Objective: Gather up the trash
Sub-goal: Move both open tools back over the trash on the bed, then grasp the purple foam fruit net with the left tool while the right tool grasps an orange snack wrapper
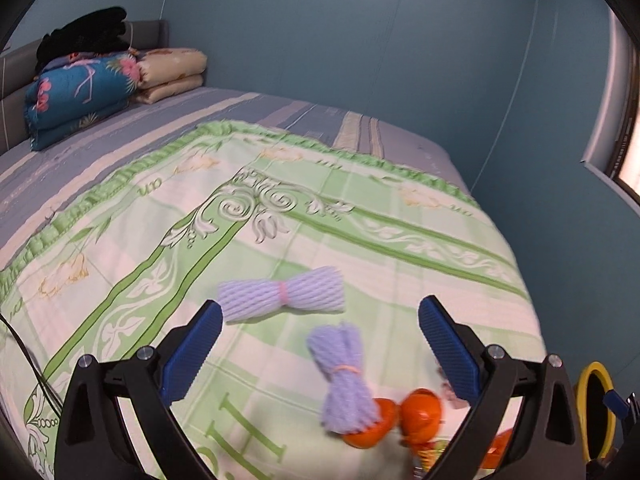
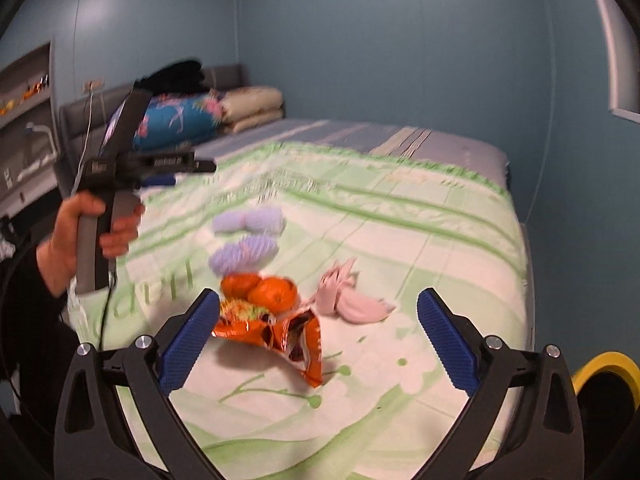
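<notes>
Trash is still lying all over the bed (image 2: 400,216), so I am judging the collecting as barely begun, if begun at all. I am holding the right gripper (image 2: 318,344) with its fingers spread wide and nothing between them; they are hovering above the torn orange snack wrapper (image 2: 280,332), which is lying on the green floral cover near the foot of the bed. Just behind the wrapper two orange peels (image 2: 260,290) are sitting side by side, and to their right a crumpled pink tissue (image 2: 348,300) is resting apart from them. Farther up the cover, two pale purple foam fruit nets are lying close together, one (image 1: 282,294) across, the other (image 1: 346,376) with its lower end touching a peel.

My left gripper (image 1: 320,354) is also standing with its fingers spread and holding nothing, the nearer net lying below the gap between them. My hand (image 2: 84,232) is showing on its grip in the right camera.

A yellow-rimmed bin (image 2: 608,376) is waiting off the corner of the bed on my right; I cannot tell whether anything is inside it. As far as I am seeing, every piece is left to pick up: wrapper, peels, tissue and both nets.
</notes>
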A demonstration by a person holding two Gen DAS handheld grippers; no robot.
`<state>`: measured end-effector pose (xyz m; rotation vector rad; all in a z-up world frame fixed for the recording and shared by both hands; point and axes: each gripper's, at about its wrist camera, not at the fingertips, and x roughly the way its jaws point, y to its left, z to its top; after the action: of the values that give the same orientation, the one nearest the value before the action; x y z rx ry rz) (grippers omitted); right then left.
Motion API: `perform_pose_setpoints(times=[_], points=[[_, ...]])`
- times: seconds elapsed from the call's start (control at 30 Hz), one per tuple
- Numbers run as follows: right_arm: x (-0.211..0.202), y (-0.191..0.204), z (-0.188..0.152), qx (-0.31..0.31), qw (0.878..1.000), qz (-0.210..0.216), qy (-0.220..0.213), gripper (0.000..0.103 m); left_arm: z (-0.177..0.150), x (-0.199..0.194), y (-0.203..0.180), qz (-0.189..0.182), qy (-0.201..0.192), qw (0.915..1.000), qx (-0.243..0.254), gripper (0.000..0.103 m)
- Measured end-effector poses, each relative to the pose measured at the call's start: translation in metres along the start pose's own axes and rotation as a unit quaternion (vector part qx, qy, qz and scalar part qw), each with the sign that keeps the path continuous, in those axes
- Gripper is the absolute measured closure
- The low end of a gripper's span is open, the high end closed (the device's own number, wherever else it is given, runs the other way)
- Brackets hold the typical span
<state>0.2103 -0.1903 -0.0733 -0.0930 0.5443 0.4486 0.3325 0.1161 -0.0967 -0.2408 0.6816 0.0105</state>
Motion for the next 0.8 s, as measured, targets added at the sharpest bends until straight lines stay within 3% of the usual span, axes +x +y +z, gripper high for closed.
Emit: perform_pose_setpoints(times=[0.3,0.43,0.8], points=[[0.057,0.002,-0.018,-0.021,0.999,0.017,0.046,0.008,-0.007,0.065,0.020,0.033,0.046,0.9984,0.008,0.008],[0.072,0.003,-0.023,-0.024,0.998,0.022,0.057,0.008,-0.002,0.090,0.014,0.050,0.051,0.9969,0.035,0.008],[0.099,0.001,-0.031,-0.015,0.995,0.048,0.083,0.008,-0.001,0.162,-0.005,0.050,0.096,0.9888,0.103,0.011]])
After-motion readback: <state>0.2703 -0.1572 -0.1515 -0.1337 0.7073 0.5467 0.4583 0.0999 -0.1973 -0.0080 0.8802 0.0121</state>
